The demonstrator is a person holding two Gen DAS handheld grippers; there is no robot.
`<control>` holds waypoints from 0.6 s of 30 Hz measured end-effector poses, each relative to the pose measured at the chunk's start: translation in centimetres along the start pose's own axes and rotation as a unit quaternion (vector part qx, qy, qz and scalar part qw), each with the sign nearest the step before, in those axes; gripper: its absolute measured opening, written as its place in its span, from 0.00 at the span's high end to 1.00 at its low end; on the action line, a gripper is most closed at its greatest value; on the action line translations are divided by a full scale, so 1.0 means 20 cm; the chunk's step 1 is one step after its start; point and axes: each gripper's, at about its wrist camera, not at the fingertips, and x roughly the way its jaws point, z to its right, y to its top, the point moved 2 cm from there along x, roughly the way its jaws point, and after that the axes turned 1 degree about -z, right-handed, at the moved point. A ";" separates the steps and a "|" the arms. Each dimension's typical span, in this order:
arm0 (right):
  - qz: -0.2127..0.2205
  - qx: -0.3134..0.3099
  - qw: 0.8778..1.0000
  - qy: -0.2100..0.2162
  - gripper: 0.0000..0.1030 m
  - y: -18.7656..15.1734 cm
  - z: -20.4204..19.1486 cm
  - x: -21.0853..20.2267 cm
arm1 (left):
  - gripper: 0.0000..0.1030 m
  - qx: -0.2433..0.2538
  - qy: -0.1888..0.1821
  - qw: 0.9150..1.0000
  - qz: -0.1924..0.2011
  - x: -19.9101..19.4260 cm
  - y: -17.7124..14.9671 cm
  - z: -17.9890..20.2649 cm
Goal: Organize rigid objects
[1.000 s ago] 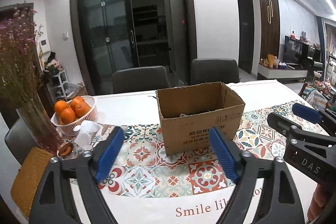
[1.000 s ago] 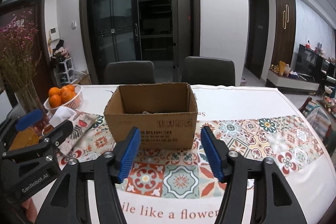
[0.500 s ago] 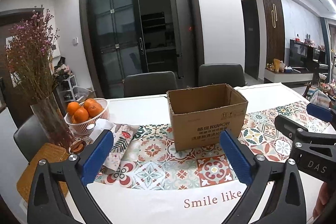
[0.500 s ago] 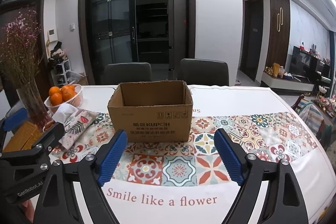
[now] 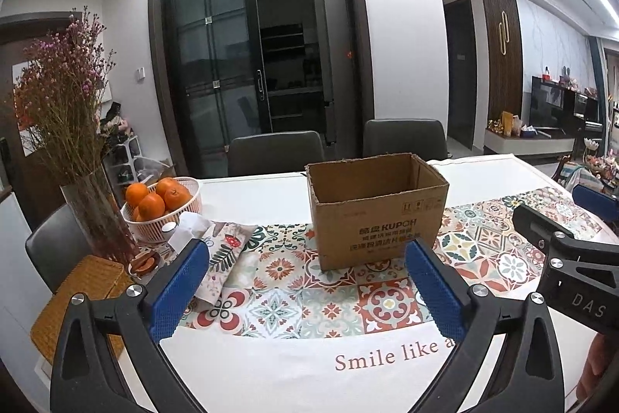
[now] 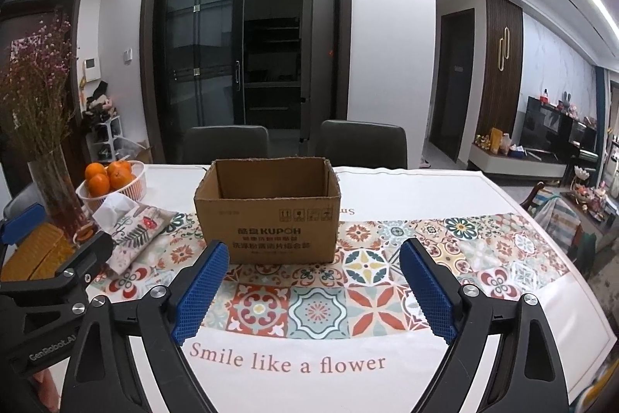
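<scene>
So both tools are hanging over the near edge of the desk [image 6: 445, 188], side by side. The left tool [image 5: 305, 293] is sitting spread wide with nothing between its blue pads. The right tool [image 6: 313, 291] is opening up too, jaws spreading, and it's also gripping nothing. The box [image 6: 269, 209] is sitting upright and open on the patterned tile runner [image 6: 483, 250], straight ahead of both tools and well apart from them. Can't tell what's lying inside it from here. Off to the left, a basket of oranges [image 5: 160, 198] is resting beside a glass vase [image 5: 98, 215] of dried flowers, with a floral pouch [image 5: 222, 250] lying just in front.
</scene>
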 end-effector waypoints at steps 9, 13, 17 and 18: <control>0.006 0.007 1.000 0.011 0.12 0.00 0.01 -0.04 | 0.00 -0.004 -0.004 1.000 0.009 -0.05 0.01 0.00; 0.008 0.007 1.000 0.013 0.12 0.00 0.01 -0.05 | 0.00 -0.005 -0.003 1.000 0.009 -0.06 0.01 0.00; 0.011 0.005 1.000 0.011 0.12 0.00 0.01 -0.05 | 0.00 -0.006 -0.003 1.000 0.009 -0.07 0.01 0.00; 0.010 0.005 1.000 0.010 0.12 0.00 0.01 -0.05 | 0.00 -0.006 -0.005 1.000 0.008 -0.07 0.01 0.00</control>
